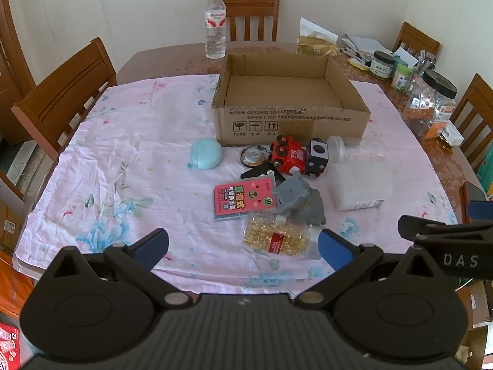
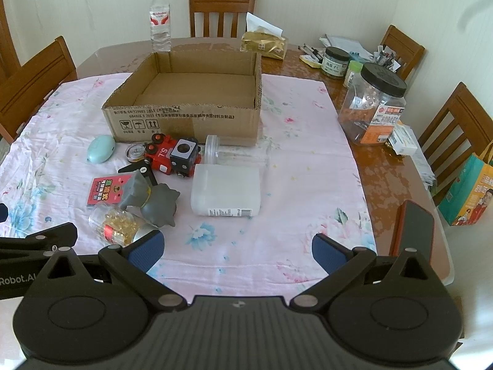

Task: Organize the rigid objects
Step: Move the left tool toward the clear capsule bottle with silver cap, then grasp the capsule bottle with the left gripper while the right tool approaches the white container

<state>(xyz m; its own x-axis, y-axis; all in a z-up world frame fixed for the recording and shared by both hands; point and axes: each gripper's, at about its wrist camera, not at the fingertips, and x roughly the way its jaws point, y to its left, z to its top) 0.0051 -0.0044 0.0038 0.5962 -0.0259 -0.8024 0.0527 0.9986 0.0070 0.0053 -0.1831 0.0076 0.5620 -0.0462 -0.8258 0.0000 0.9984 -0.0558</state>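
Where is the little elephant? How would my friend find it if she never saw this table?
Start at the big open cardboard box on the pink flowered cloth, then look at the pile of small things in front of it. The grey toy elephant lies tipped over there, between the pink card pack and the frosted white plastic box. It is the only grey, animal-shaped thing in the pile.

Home dining rm: wood table point(image 2: 363, 166) w/ floral cloth point(image 2: 292, 141), wood chairs point(image 2: 222, 12) around, jars point(image 2: 369, 104) & clutter upper right.
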